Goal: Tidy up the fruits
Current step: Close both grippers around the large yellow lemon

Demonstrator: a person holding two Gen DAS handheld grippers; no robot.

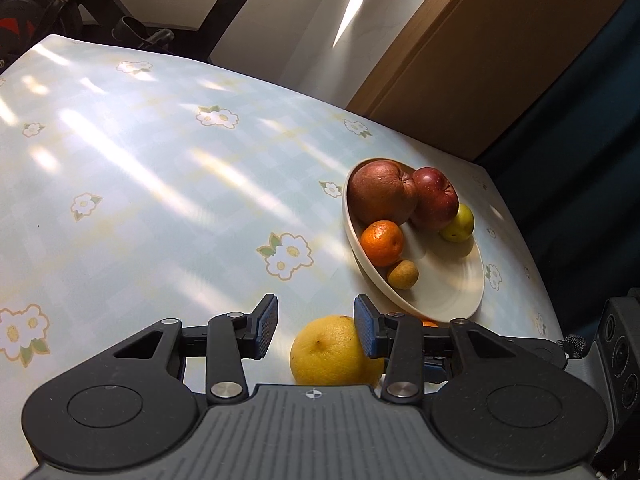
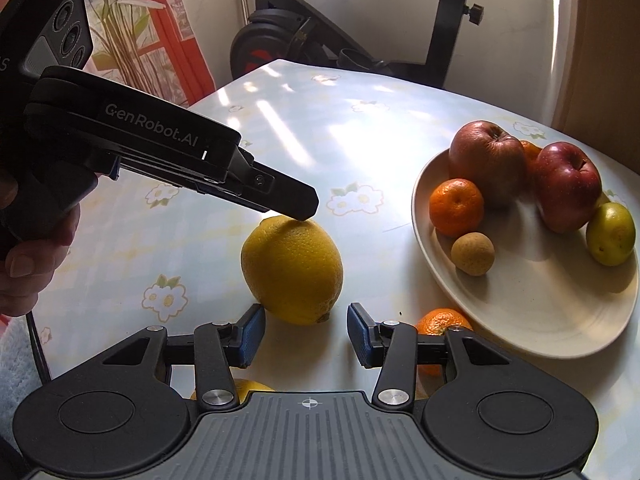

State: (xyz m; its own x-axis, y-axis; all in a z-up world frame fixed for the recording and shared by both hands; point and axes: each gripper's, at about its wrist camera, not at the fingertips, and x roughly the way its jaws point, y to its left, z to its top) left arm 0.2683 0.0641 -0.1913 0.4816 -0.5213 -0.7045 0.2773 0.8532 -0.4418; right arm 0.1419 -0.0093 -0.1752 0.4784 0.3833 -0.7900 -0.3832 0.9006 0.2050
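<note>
Both grippers hover around one big lemon, neither clamped on it.

The dimpled, oval yellow lemon (image 2: 292,270) sits on the glossy check-and-daisy vinyl tablecloth (image 1: 140,168), toward the table's near edge, just beside the smooth, shallow cream ceramic bowl (image 2: 532,320). The left gripper (image 1: 316,326) has its ribbed blue pads apart; the right-hand pad looks to touch the lemon's pebbly skin, the other stands clear, nothing gripped. Seen from the right wrist, its black finger tip rests at the lemon's top. The right gripper (image 2: 306,336) has jaws apart too, nothing between them, with the lemon just beyond the tips. In the bowl: a wrinkled brownish-red apple (image 2: 486,160), a shiny dark-red apple (image 2: 568,186), a pitted mandarin (image 2: 456,208), a small rough tan ball-shaped fruit (image 2: 473,254) and a smooth yellow-green fruit (image 2: 610,234). A second mandarin (image 2: 440,322) lies on the cloth against the bowl's near rim.
</note>
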